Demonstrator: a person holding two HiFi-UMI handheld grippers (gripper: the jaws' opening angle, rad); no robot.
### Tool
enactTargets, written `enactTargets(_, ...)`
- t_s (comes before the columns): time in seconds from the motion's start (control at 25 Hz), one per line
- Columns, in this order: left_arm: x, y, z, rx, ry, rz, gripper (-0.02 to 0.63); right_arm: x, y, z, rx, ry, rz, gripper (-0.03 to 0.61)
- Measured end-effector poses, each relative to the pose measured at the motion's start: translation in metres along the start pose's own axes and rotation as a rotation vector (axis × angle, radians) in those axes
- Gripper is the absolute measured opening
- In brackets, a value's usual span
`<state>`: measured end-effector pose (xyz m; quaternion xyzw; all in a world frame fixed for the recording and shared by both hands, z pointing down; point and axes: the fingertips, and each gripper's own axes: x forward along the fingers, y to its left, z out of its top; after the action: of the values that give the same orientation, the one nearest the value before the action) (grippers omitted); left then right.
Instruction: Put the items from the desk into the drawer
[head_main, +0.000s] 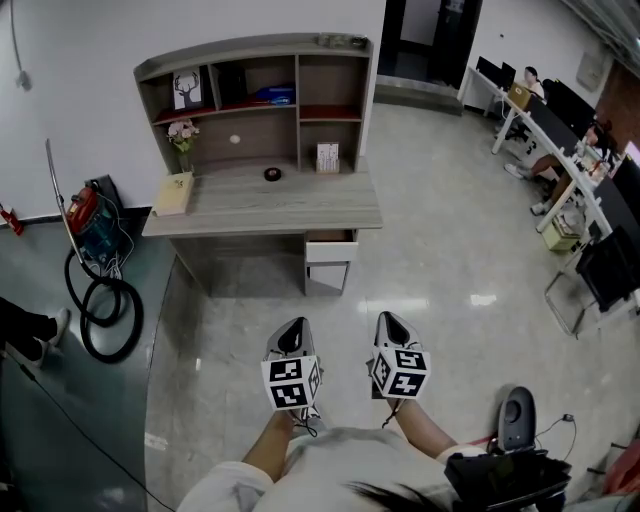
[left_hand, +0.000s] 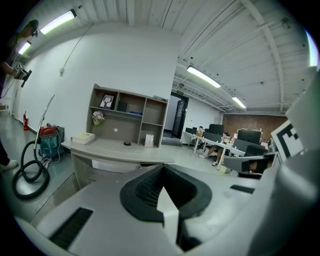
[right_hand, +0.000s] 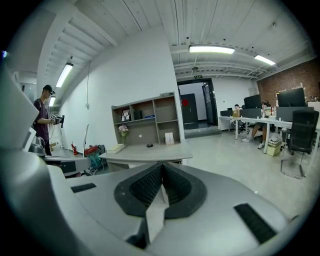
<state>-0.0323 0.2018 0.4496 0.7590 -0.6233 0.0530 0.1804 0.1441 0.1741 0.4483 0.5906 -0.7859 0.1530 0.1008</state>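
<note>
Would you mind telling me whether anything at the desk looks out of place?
Only the drawer under the desk stands out: it is pulled partly open. Nothing looks spilled or damaged.

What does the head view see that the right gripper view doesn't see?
Only the head view shows both grippers from above, the left gripper and the right gripper, plus the drawer under the desk. Only the right gripper view shows the ceiling lights, a standing person at its left, and its own jaws pressed together. Both show the desk with the book and the flowers on it.
</note>
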Motion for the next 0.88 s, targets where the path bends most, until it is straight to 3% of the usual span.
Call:
enactTargets(0.48, 0.058, 0.043, 0.025, -0.007, 0.016, -0.049, -0.003, 0.06, 0.017, 0.02, -0.008, 0.009, -0.047, -0.002)
enactTargets(0.88, 0.094, 0.063, 0.023, -0.011, 0.061, -0.08, -0.003, 0.093, 0.022, 0.021, -0.017, 0.04, -0.07, -0.002)
